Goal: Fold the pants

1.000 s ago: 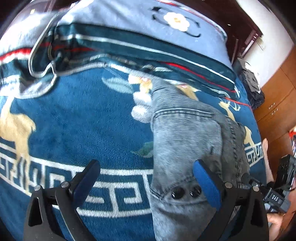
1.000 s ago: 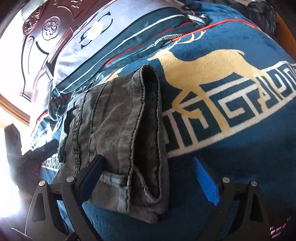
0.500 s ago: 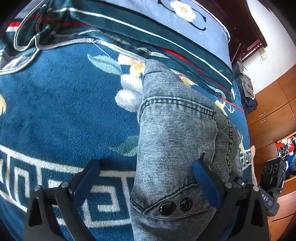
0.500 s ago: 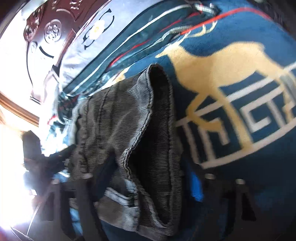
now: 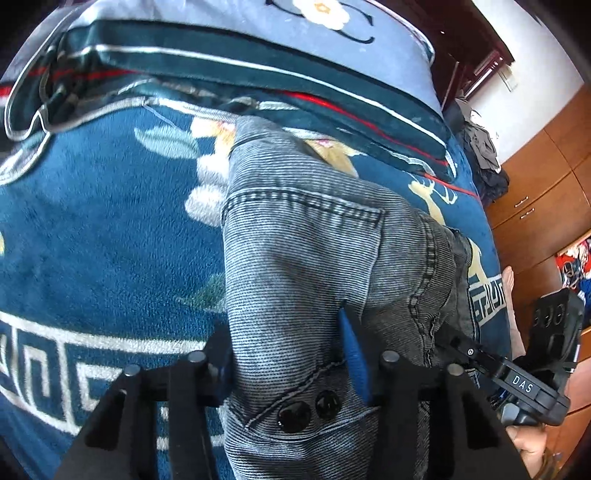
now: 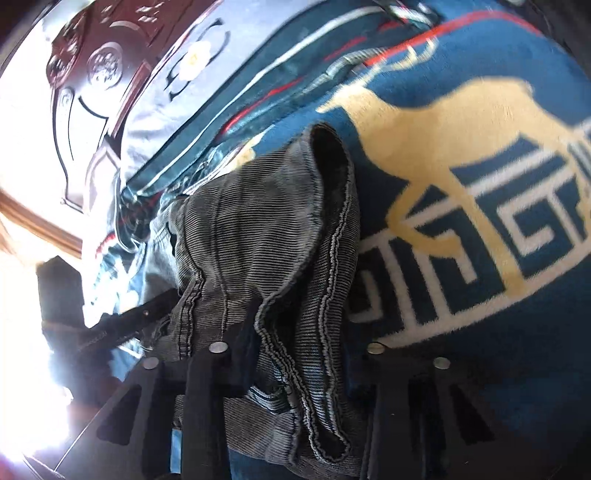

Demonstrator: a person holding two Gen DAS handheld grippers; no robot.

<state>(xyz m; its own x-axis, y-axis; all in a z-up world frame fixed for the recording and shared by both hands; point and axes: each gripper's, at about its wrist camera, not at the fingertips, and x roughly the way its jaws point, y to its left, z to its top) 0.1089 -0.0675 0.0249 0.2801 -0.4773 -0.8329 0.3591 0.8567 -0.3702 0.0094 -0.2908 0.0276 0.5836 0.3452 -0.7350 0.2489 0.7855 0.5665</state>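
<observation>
Folded grey corduroy pants [image 5: 314, 251] lie on a blue blanket [image 5: 92, 240] on the bed. My left gripper [image 5: 288, 354] is closing on the waist end beside two black buttons [image 5: 306, 410], and its blue pad [image 5: 354, 354] digs into the bunched cloth. In the right wrist view the hem end of the pants [image 6: 251, 240] is gathered between my right gripper's [image 6: 303, 350] closing jaws. Its right finger is mostly hidden behind the cloth. Each gripper shows at the other view's edge, the right gripper [image 5: 517, 380] lower right and the left gripper [image 6: 122, 321] on the left.
The blanket [image 6: 517, 332] carries a deer and key pattern. A pale blue pillow [image 5: 258, 22] and a striped folded cover [image 5: 258, 74] lie at the head of the bed, before a dark carved headboard [image 6: 99, 74]. Wooden cabinets [image 5: 543, 184] and dark clothes [image 5: 484, 155] stand to the right.
Both grippers went from wide open around the pants' ends to pinching the cloth. The left gripper moved in over the waist; the fabric at both ends is now bunched up.
</observation>
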